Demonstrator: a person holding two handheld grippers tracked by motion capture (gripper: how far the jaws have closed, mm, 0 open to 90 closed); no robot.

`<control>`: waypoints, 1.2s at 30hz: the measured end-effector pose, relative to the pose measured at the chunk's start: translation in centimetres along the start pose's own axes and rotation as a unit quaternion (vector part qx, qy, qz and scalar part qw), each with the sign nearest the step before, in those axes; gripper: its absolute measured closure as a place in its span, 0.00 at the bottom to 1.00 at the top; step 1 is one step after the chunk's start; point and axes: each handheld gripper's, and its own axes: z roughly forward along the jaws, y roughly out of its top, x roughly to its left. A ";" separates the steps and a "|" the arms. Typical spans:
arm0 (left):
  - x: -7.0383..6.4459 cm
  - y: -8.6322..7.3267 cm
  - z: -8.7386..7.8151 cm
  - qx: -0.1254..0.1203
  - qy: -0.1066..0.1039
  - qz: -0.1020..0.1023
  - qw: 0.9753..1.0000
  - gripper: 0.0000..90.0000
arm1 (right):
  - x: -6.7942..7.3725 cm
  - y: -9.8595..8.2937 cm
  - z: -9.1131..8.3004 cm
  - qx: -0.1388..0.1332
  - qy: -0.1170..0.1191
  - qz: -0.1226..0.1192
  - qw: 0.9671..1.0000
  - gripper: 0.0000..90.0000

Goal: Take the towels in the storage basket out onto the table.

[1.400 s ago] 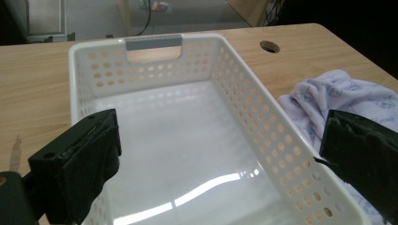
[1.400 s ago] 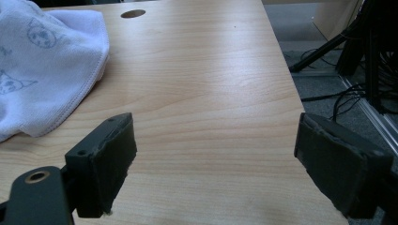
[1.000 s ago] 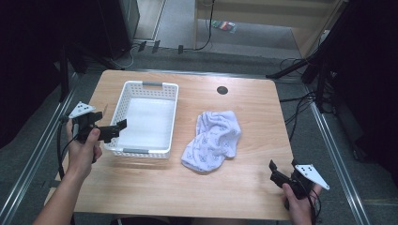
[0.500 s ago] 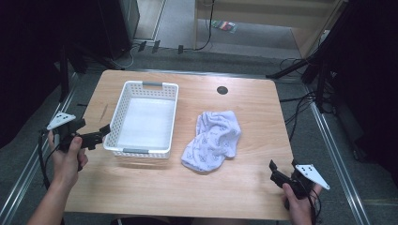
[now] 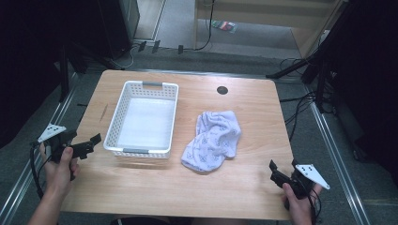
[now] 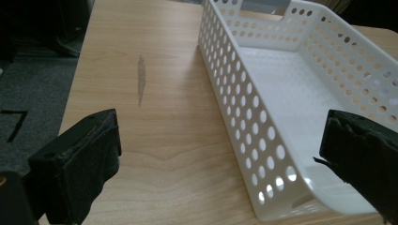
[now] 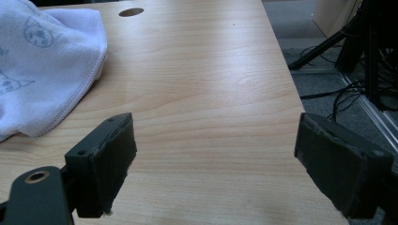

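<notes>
Currently, a person sits at a wooden desk (image 5: 155,187) with a two-jaw gripper in each hand, both held near the desk's front corners. The left gripper (image 5: 85,147) hovers just beside the near left corner of a white perforated plastic basket (image 5: 117,117), jaws spread wide and holding nothing. The right gripper (image 5: 278,174) waits at the front right, jaws also wide and empty. A crumpled pale towel with a faint printed pattern (image 5: 212,139) lies on the desk just right of the basket, apart from both grippers. The likely job is putting the towel into the basket. To do it well, the right gripper should approach the towel's nearest raised fold, pinch a thick bunch rather than a single edge, and lift high enough to clear the basket wall.
</notes>
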 end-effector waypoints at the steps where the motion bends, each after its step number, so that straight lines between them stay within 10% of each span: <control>1: 0.4 -0.5 0.0 0.003 0.009 0.000 1.000 0.00 | 0.0 0.0 0.0 0.000 -0.001 0.000 1.000 0.15; 18: 3.3 -4.5 0.1 0.032 0.052 -0.018 0.998 0.00 | 0.0 0.0 0.1 0.003 -0.001 0.000 1.000 0.15; 27: 1.5 -5.3 0.5 0.031 0.076 0.043 0.996 0.00 | 0.0 0.0 0.1 0.003 0.000 -0.001 1.000 0.15; 36: 1.4 -5.5 0.6 0.029 0.076 0.044 0.996 0.00 | 0.0 0.0 0.0 0.003 -0.001 -0.001 1.000 0.15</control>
